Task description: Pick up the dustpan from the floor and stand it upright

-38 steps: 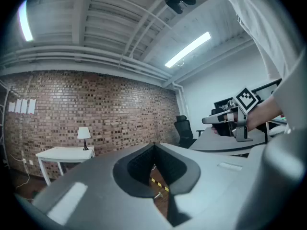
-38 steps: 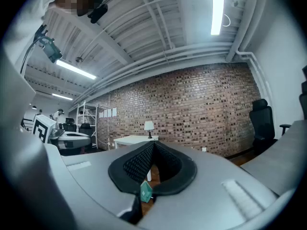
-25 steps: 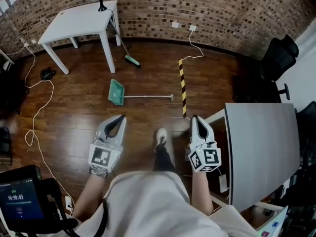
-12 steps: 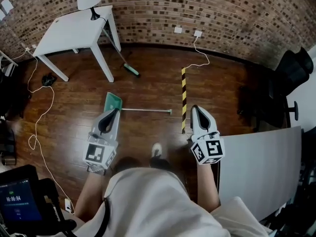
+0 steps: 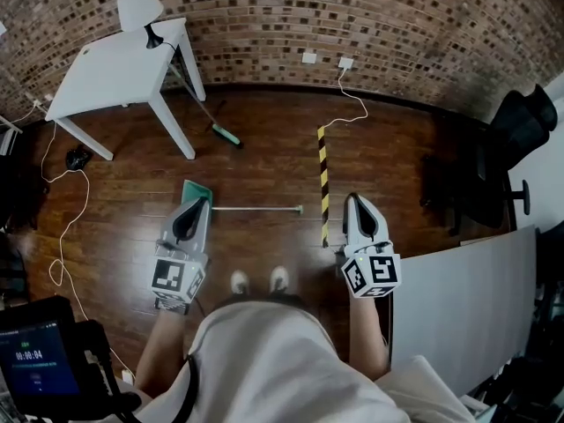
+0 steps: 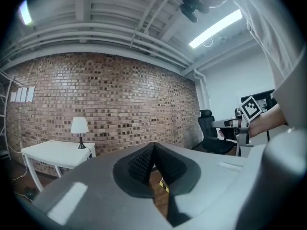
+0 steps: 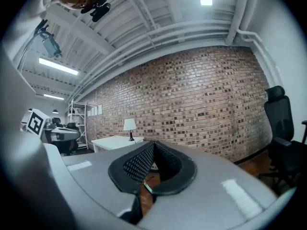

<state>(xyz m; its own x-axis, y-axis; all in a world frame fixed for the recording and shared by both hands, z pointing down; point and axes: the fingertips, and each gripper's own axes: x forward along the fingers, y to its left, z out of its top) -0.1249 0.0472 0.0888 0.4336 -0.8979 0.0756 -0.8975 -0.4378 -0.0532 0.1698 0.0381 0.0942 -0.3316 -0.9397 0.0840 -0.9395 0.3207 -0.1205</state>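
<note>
The dustpan (image 5: 192, 189) lies flat on the wooden floor (image 5: 264, 161). In the head view its green pan peeks out just past the tip of the left hand-held gripper (image 5: 198, 203), and its thin handle (image 5: 260, 208) runs to the right toward a yellow-and-black tape strip (image 5: 323, 183). Neither gripper touches it. The left hand-held gripper (image 6: 153, 146) is held level in front of the person with its jaws pressed together and nothing between them. The right hand-held gripper (image 5: 355, 198) is held the same way beside the near end of the tape, well apart from the dustpan handle's end. Its own view shows the right hand-held gripper (image 7: 153, 143) closed and empty too. The person's two shoes (image 5: 258, 280) stand on the floor between the grippers. Farther off, a broom (image 5: 211, 120) leans against a white surface (image 5: 110, 64) that carries a lamp (image 5: 139, 9) near the brick wall (image 5: 370, 11). A white cable (image 5: 63, 203) trails over the floor at the left. A black chair (image 5: 515, 126) stands at the right, above a grey surface (image 5: 467, 298).
</note>
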